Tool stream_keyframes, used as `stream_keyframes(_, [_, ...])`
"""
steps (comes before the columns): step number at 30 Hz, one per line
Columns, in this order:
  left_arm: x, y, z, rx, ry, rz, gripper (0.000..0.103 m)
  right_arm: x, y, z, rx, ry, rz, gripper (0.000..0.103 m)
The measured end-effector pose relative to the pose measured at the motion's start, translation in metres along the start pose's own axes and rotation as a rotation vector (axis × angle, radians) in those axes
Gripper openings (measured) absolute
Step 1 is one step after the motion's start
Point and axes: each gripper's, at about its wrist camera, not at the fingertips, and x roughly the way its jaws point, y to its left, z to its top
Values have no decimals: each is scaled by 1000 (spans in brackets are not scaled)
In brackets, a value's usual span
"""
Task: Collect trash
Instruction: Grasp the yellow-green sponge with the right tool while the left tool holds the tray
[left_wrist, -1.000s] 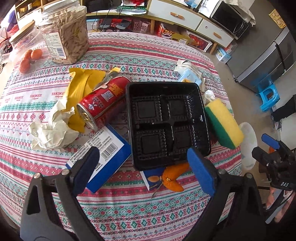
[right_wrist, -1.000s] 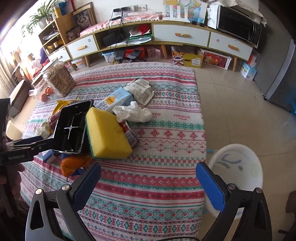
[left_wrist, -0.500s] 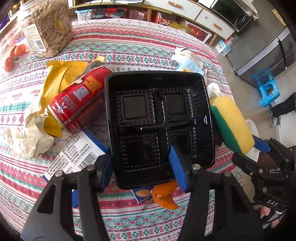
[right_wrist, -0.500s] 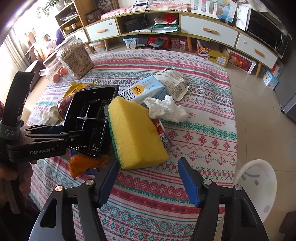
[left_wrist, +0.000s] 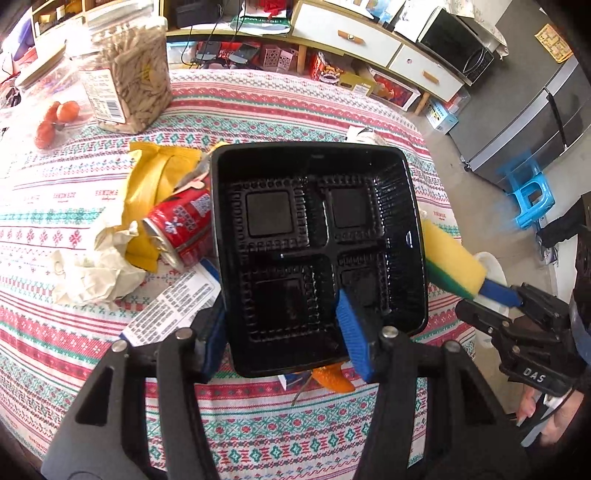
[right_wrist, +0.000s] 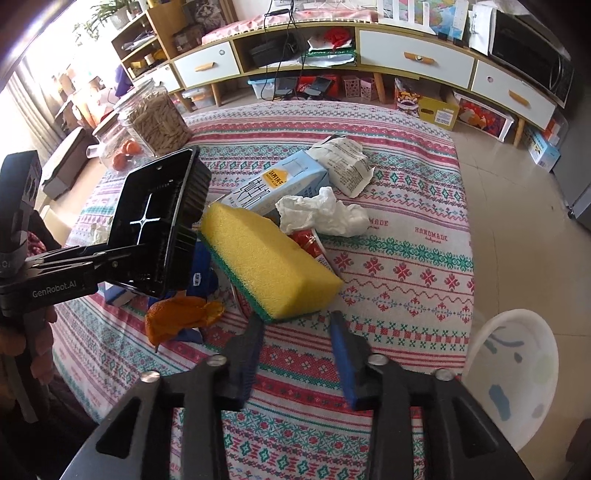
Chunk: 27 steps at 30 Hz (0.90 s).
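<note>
- The black tray (left_wrist: 317, 254), a four-compartment plastic one, is clamped by the left gripper (left_wrist: 286, 332): one blue pad sits inside its near right compartment, the other presses on the outside of its left wall. In the right wrist view the tray (right_wrist: 159, 218) is tilted and lifted clear of the table (right_wrist: 406, 258).
- The yellow sponge (right_wrist: 273, 262) with a green underside lies near the table's near edge, its near end between the fingers of the right gripper (right_wrist: 297, 354). Those jaws are opening, and whether the pads touch the sponge cannot be told.
- Just beside the tray's left side lie a red can (left_wrist: 181, 229), a yellow wrapper (left_wrist: 159, 184) and crumpled paper (left_wrist: 92, 273), towards the table's left edge.
- An orange peel (right_wrist: 181, 317) lies near the near edge, under the tray.
- Behind the sponge are a crumpled white tissue (right_wrist: 325, 214) and a light blue carton (right_wrist: 280, 184).
- A clear jar (left_wrist: 125, 77) stands at the far left corner.
- A white bin (right_wrist: 517, 369) stands on the floor beside the table's right edge.
</note>
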Motion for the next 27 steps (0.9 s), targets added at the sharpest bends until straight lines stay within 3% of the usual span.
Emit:
stream_keyframes(14, [-23, 32, -11, -10, -31, 30, 57, 26, 23, 13, -51, 32, -1, 80])
stream_keyframes(16, [-25, 34, -14, -11, -29, 29, 57, 32, 22, 17, -42, 37, -5, 86])
stream_keyframes(22, [-25, 35, -20, -9, -17, 34, 57, 51, 14, 21, 18, 75, 40, 86])
stream_keyframes(23, [-25, 35, -22, -9, -16, 32, 57, 52, 13, 21, 30, 81, 54, 84])
stream_keyframes(25, [-26, 34, -23, -9, -16, 29, 57, 53, 11, 20, 57, 84, 79, 67])
stream_keyframes(27, [-27, 33, -23, -8, -20, 27, 57, 48, 8, 19, 89, 75, 97, 66])
